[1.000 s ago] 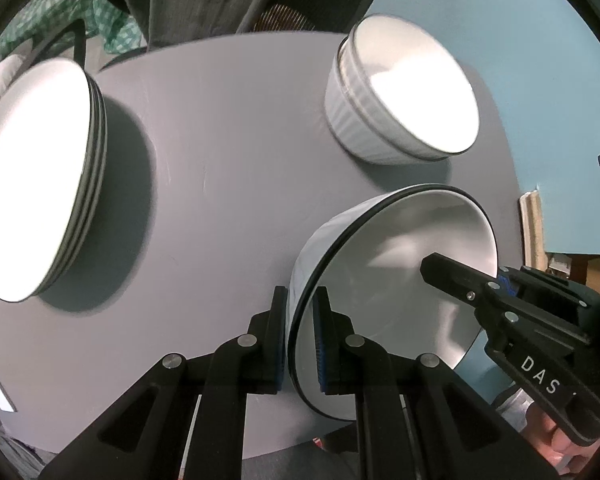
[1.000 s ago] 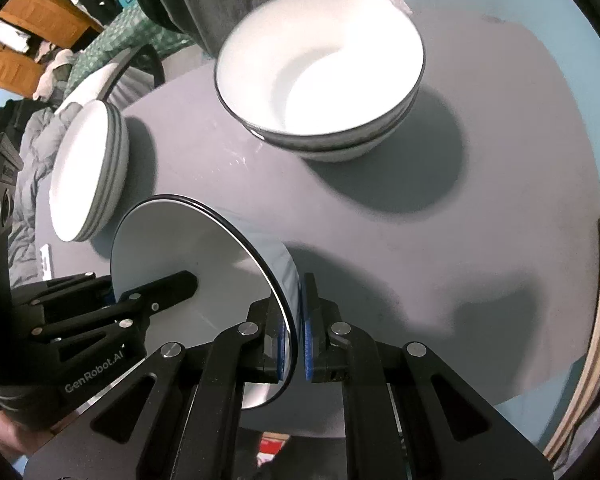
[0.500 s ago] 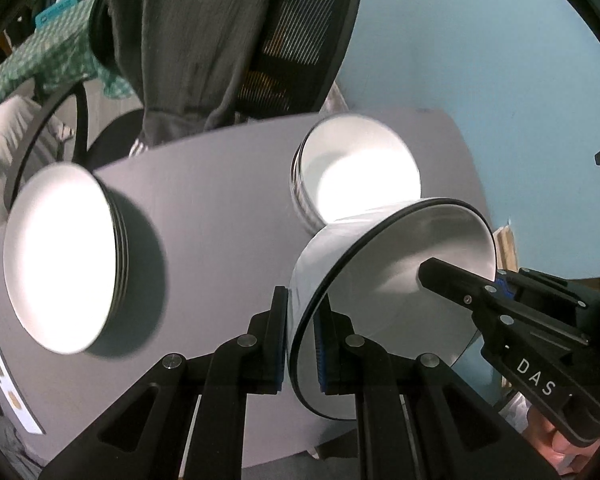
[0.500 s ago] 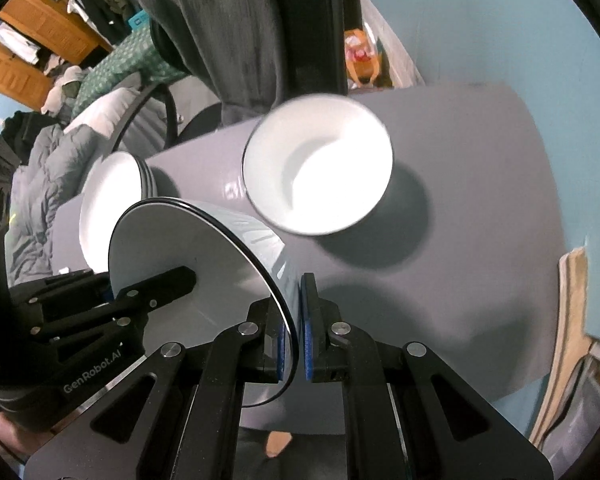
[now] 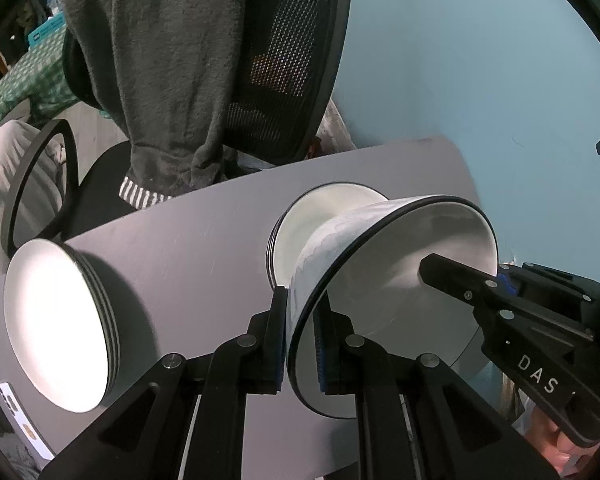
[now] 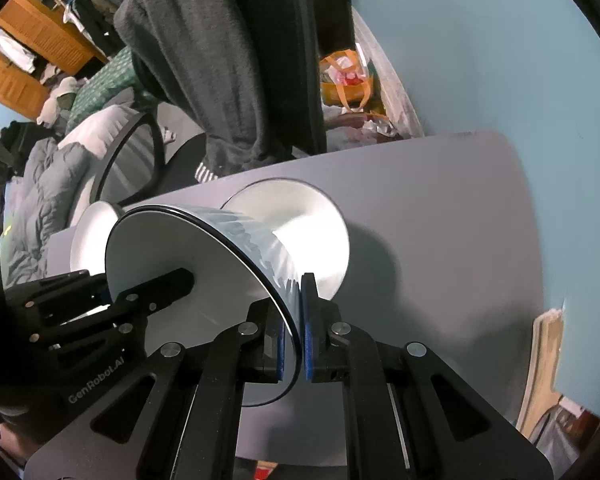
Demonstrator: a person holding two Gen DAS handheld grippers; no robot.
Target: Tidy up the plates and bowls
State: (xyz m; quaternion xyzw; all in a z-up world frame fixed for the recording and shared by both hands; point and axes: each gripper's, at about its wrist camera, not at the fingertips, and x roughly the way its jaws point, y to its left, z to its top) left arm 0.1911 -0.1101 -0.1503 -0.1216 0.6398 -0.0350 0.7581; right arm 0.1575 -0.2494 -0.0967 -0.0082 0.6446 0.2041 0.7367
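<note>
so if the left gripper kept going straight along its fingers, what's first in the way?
Likely the stacked white bowls on the grey table, just past the held bowl; depth unclear.

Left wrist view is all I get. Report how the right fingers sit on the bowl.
Observer: The right gripper is shut on the held bowl, clamping its rim from inside and outside.
Operator: Say what lies behind the chair.
Observer: An orange bag sits on the floor beside the chair, past the far edge of the table.
Operator: Check the table's right side.
Observer: A pale board stands just off that edge, well apart from the stacked bowls.
</note>
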